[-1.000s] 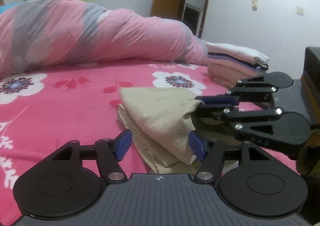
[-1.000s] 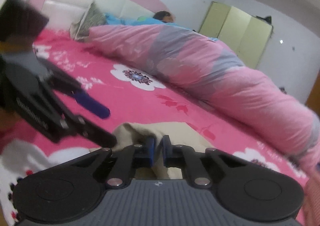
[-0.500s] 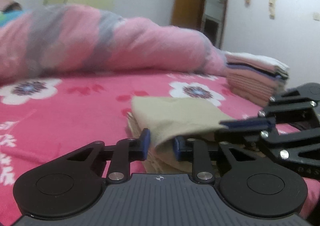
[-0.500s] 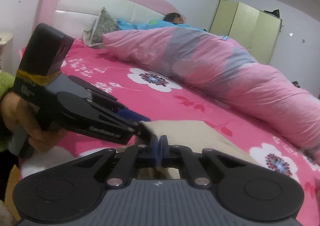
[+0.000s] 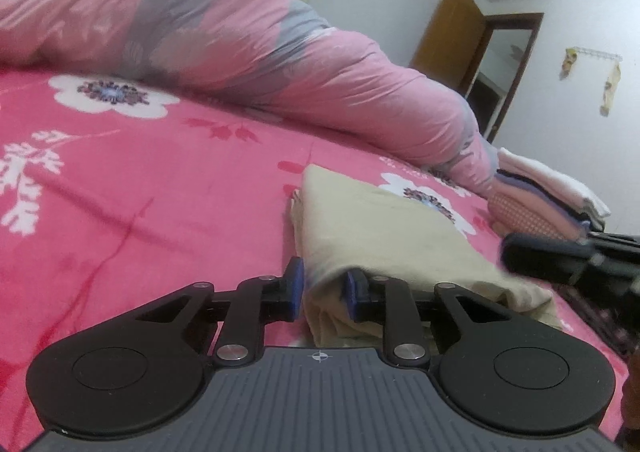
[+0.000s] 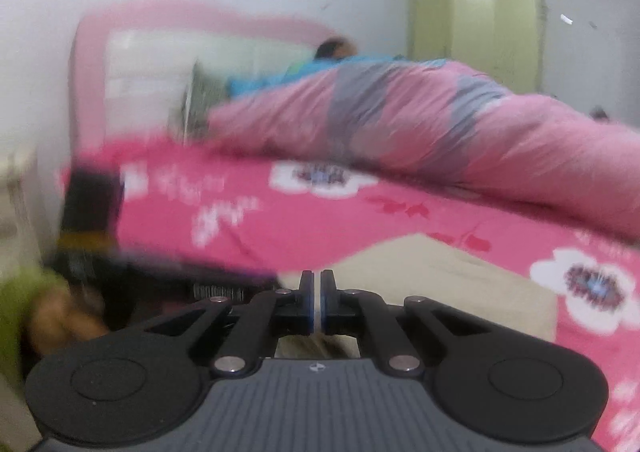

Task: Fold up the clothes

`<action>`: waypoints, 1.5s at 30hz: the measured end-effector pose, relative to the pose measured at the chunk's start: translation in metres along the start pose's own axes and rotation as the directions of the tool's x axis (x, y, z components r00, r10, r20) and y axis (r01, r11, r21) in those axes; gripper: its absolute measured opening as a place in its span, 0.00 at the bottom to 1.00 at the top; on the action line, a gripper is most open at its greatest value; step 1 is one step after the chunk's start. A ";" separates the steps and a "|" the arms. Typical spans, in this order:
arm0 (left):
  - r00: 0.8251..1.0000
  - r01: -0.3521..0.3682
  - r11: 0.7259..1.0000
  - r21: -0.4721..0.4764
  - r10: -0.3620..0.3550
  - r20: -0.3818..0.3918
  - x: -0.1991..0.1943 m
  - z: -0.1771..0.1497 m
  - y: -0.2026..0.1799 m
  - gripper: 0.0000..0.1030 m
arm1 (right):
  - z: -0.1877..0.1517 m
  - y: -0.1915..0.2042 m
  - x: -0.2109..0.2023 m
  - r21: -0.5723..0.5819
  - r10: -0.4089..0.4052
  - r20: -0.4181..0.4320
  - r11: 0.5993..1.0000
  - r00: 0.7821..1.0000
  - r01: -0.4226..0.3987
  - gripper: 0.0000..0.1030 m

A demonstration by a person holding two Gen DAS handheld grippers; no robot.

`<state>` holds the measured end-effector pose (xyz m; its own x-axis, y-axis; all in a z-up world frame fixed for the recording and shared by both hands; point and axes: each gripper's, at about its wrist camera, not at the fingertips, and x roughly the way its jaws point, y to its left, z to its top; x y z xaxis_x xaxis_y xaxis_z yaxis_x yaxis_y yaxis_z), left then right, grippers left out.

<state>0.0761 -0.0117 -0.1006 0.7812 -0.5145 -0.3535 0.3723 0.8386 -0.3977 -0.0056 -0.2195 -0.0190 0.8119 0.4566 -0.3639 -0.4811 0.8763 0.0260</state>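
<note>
1. The folded beige garment [image 5: 384, 236] lies on the pink flowered bed sheet [image 5: 140, 191], running from the left gripper [image 5: 322, 290] up toward 1 o'clock in the left wrist view.
2. The left gripper's jaws stand narrowly apart around the garment's near folded corner; both blue pads [image 5: 295, 286] press against the bunched cloth, so it has hold of that corner.
3. In the same view the right gripper [image 5: 560, 258] comes in at 3 o'clock, blurred, its tip just beside the garment's right edge; from here I cannot tell whether it touches the cloth.
4. In the right wrist view the right gripper [image 6: 316, 302] has its jaws almost together, with only a thin pale sliver between the pads. That sliver may be cloth, but the blur leaves it uncertain.
5. There the garment [image 6: 440, 284] spreads from just beyond the fingertips toward 2 o'clock, and some shows beneath the jaws.
6. A stack of folded clothes [image 5: 548, 199] sits at 2 o'clock in the left wrist view, near the garment but apart from it.
7. A rolled pink and grey quilt [image 5: 240, 51] lies across the bed behind, from 10 to 2 o'clock.
</note>
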 end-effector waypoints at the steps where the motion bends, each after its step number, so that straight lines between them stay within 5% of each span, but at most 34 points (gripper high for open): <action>1: 1.000 0.003 1.000 -0.001 -0.004 -0.005 -0.002 0.000 0.001 0.22 | -0.003 -0.003 0.002 0.042 -0.005 0.008 0.999 1.000 0.005 0.02; 3: 1.000 0.010 1.000 -0.002 -0.011 -0.015 -0.006 0.000 0.004 0.22 | -0.008 -0.009 0.006 0.114 -0.016 0.016 0.993 1.000 0.014 0.02; 6: 0.999 0.021 1.000 -0.003 -0.021 -0.029 -0.013 0.000 0.007 0.24 | -0.034 0.003 0.035 0.020 -0.032 -0.135 0.999 0.990 0.035 0.02; 10: 0.998 0.035 0.999 -0.006 -0.035 -0.049 -0.021 0.001 0.012 0.37 | -0.054 -0.001 0.041 0.070 -0.015 -0.186 0.997 0.982 0.029 0.00; 20: 0.998 -0.019 0.997 0.078 0.015 0.059 -0.061 0.027 0.002 0.35 | -0.064 0.001 0.030 0.074 -0.010 -0.144 0.997 0.990 0.021 0.02; 25: 0.997 0.054 0.989 0.135 -0.062 0.053 -0.052 0.044 -0.016 0.36 | -0.052 0.016 0.003 0.046 -0.019 -0.071 0.999 0.997 0.023 0.02; 28: 0.991 0.126 0.967 0.219 -0.131 0.008 -0.037 0.047 -0.033 0.37 | -0.029 0.012 -0.025 0.059 -0.046 0.046 0.997 0.998 0.043 0.02; 31: 0.980 0.181 0.907 0.381 -0.136 -0.144 -0.008 0.031 -0.054 0.38 | -0.006 0.001 -0.039 0.052 -0.130 0.141 0.991 0.981 0.124 0.03; 33: 0.980 0.147 0.852 0.503 -0.056 -0.191 0.005 0.009 -0.063 0.38 | -0.007 -0.003 -0.033 -0.018 -0.175 0.112 0.984 0.978 0.178 0.03; 37: 0.987 0.128 0.758 0.640 -0.032 -0.159 0.003 -0.015 -0.070 0.39 | -0.054 -0.022 -0.012 -0.072 -0.219 -0.053 0.974 0.974 0.215 0.03; 42: 0.986 0.125 0.748 0.652 -0.021 -0.165 0.009 -0.015 -0.068 0.41 | -0.046 -0.028 -0.020 0.012 -0.252 -0.093 0.967 0.963 0.254 0.03; 45: 0.984 0.134 0.764 0.631 -0.026 -0.177 0.009 -0.011 -0.065 0.42 | -0.030 -0.019 -0.036 0.001 -0.252 -0.016 0.968 0.968 0.252 0.03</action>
<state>0.0531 -0.0728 -0.0877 0.6705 -0.5598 -0.4870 0.7050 0.6852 0.1830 -0.0353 -0.2571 -0.0342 0.9015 0.2184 -0.3736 -0.2607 0.9632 -0.0660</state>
